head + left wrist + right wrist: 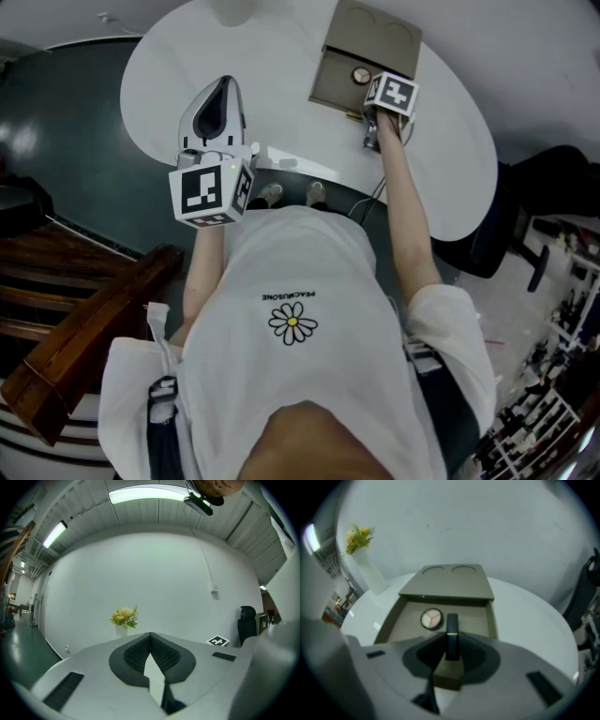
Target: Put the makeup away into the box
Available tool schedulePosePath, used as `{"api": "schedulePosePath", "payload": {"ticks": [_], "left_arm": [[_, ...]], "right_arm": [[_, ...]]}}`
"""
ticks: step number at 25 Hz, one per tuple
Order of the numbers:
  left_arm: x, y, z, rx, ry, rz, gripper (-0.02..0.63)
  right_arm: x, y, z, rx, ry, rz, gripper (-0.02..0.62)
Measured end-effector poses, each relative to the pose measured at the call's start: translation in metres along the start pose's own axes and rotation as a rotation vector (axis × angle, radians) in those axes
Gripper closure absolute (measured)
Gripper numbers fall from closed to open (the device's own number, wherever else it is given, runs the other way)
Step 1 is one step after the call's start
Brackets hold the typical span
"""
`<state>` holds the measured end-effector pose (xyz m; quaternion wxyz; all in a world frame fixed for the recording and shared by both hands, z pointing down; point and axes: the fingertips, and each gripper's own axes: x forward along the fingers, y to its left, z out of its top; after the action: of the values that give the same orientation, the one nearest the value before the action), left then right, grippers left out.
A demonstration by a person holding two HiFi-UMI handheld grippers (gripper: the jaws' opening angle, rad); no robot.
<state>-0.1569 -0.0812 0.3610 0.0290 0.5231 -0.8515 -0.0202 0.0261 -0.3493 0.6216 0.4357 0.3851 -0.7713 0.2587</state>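
Shirt [292, 281] reads PEACEMINUSONE; R gripper [451, 641] clamps black tube [452, 629] over box [493, 620].

A white, rounded bench [281, 56] fills the upper middle of the head view. An open, drab olive box [370, 37] lies on it at upper right, and a white vase [232, 9] of flowers [358, 536] stands at its top edge.
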Motion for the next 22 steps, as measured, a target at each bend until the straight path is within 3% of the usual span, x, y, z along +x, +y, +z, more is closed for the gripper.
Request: {"api": "schedulePosePath", "payload": {"ticks": [4,13,19,22], "left_arm": [[-0.003,0.002,-0.003,-0.008,0.007,0.005,0.586],[-0.005,0.003,-0.008,-0.015,0.021,0.008,0.586],[-0.002,0.000,-0.010,-0.021,0.027,-0.004,0.586],[0.002,-0.005,-0.007,-0.017,0.023,-0.022,0.586]], "right_arm": [[0.010,-0.004,-0.010,-0.006,0.042,-0.019,0.486],[0.007,-0.006,-0.008,0.029,0.021,0.001,0.485],[-0.006,-0.002,0.009,0.004,-0.061,0.036,0.440],[-0.027,-0.002,0.031,-0.008,-0.150,0.041,0.442]]}}
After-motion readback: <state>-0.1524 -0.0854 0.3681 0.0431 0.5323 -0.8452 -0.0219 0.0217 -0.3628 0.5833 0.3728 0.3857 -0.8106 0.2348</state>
